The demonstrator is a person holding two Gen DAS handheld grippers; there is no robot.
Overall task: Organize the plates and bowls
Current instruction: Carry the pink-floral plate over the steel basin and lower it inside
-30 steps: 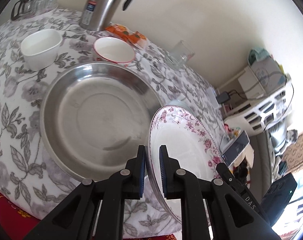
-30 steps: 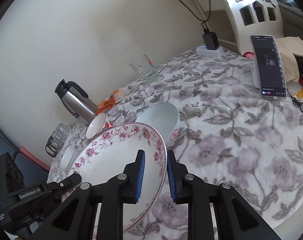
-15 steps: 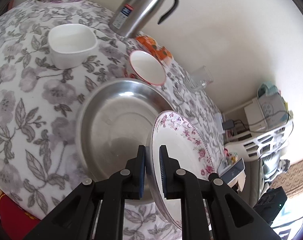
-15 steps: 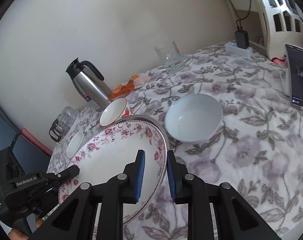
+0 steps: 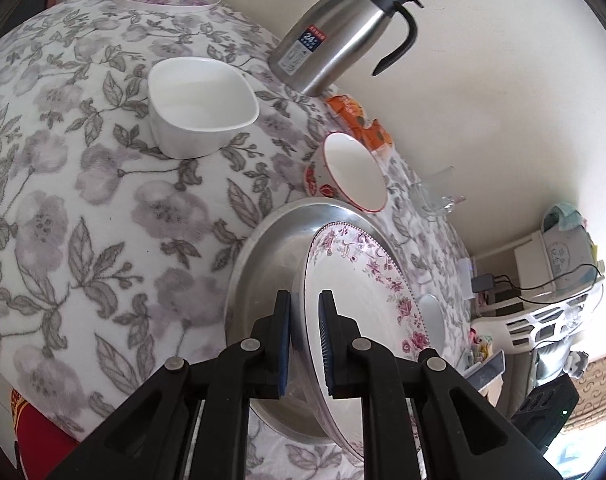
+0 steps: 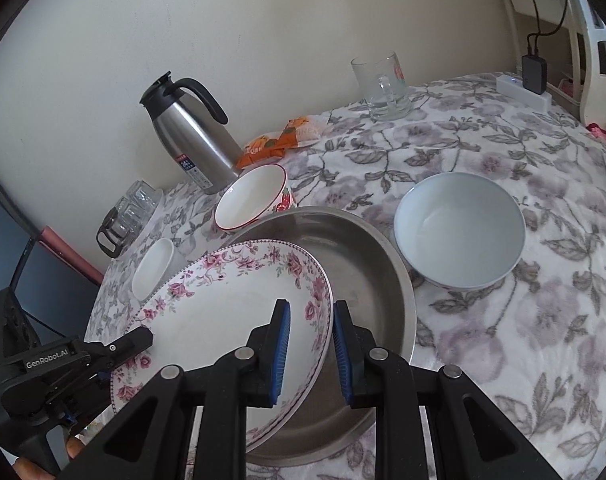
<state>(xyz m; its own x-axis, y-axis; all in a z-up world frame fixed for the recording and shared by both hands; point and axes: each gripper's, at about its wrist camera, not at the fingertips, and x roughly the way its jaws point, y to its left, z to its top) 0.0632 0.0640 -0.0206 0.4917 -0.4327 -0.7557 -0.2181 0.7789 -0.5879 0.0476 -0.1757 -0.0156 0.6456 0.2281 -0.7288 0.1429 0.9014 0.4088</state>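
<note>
Rose-rimmed white plate [image 6: 223, 312] tilted inside the steel pan [image 6: 367, 248] — three empty bowls around it.

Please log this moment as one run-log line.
left gripper: shut on floral plate | right gripper: shut on floral plate | plate over steel pan

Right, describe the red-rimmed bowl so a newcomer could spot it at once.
Start at the steel thermos jug by the wall. Just in front of it, at the far rim of the big metal pan, sits the red-rimmed bowl. Only it has a red edge and red flowers outside; the other bowls are plain.
</note>
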